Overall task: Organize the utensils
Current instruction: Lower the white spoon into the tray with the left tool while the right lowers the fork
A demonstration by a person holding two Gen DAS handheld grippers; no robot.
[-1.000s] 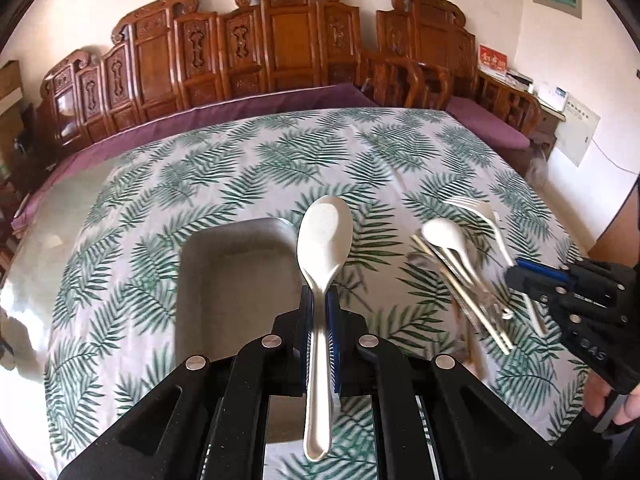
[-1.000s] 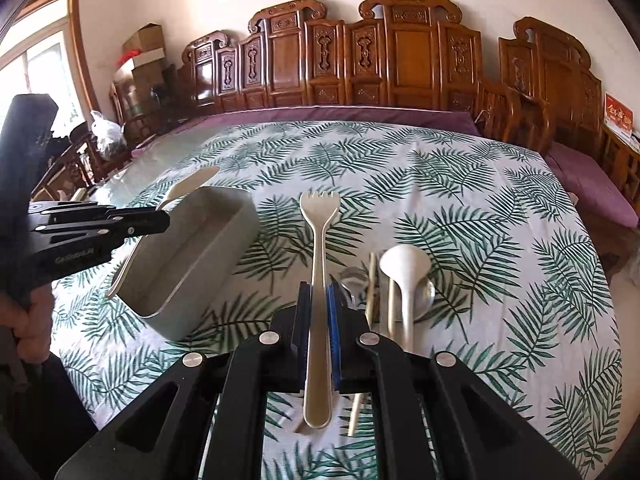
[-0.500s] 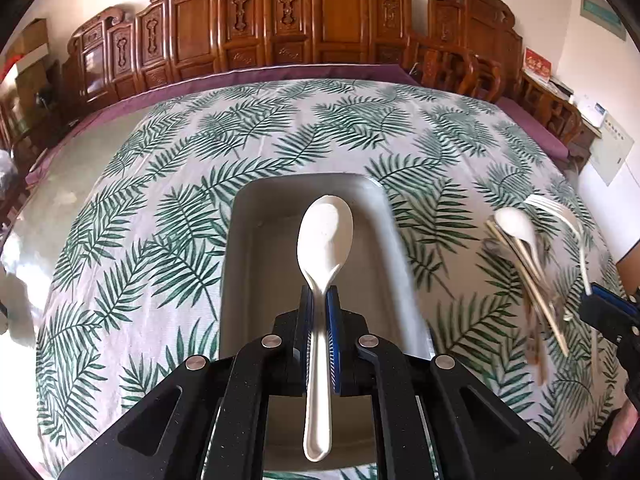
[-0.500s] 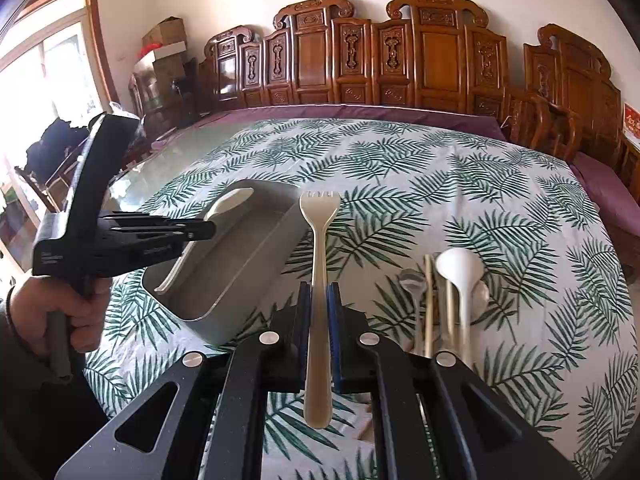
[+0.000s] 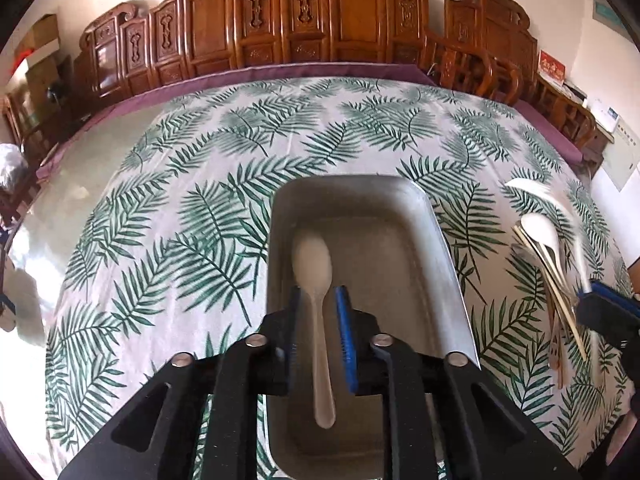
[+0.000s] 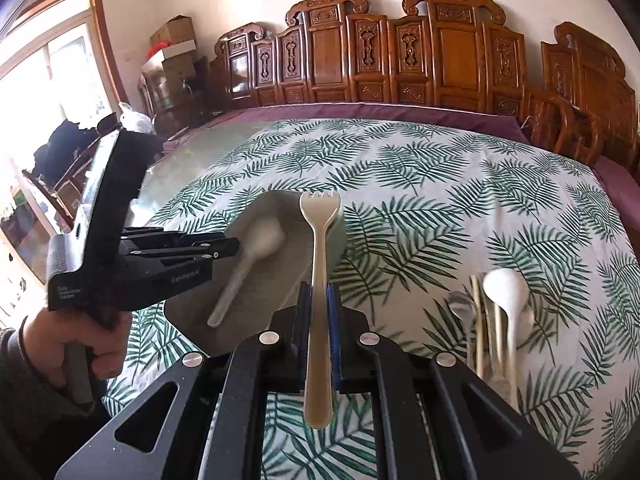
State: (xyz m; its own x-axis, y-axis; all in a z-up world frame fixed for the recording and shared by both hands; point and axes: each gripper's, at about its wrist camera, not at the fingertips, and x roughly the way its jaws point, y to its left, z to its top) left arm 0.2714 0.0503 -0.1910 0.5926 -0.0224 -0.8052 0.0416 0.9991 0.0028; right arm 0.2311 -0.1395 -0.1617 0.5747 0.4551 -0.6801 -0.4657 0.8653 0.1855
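Note:
My left gripper (image 5: 318, 300) is open above the grey tray (image 5: 444, 248). The cream spoon (image 5: 314, 276) is loose between its jaws, blurred, over the tray floor; it also shows in the right wrist view (image 6: 256, 248) in the tray (image 6: 192, 320), under the left gripper (image 6: 224, 246). My right gripper (image 6: 318, 292) is shut on a cream fork (image 6: 318, 280), tines forward, above the tray's near right edge. A pile of utensils lies to the right: a white spoon (image 6: 506, 292), chopsticks (image 6: 478, 320) and a metal spoon (image 6: 460, 304).
The round table has a palm-leaf cloth (image 6: 420, 184). Carved wooden chairs (image 6: 400, 56) ring the far side. The utensil pile also shows in the left wrist view (image 5: 548, 256), with my right gripper (image 5: 612, 312) beside it.
My left gripper has opened and let go of the cream spoon, which has dropped toward the tray floor. My right gripper has moved left over the tray's edge with the fork.

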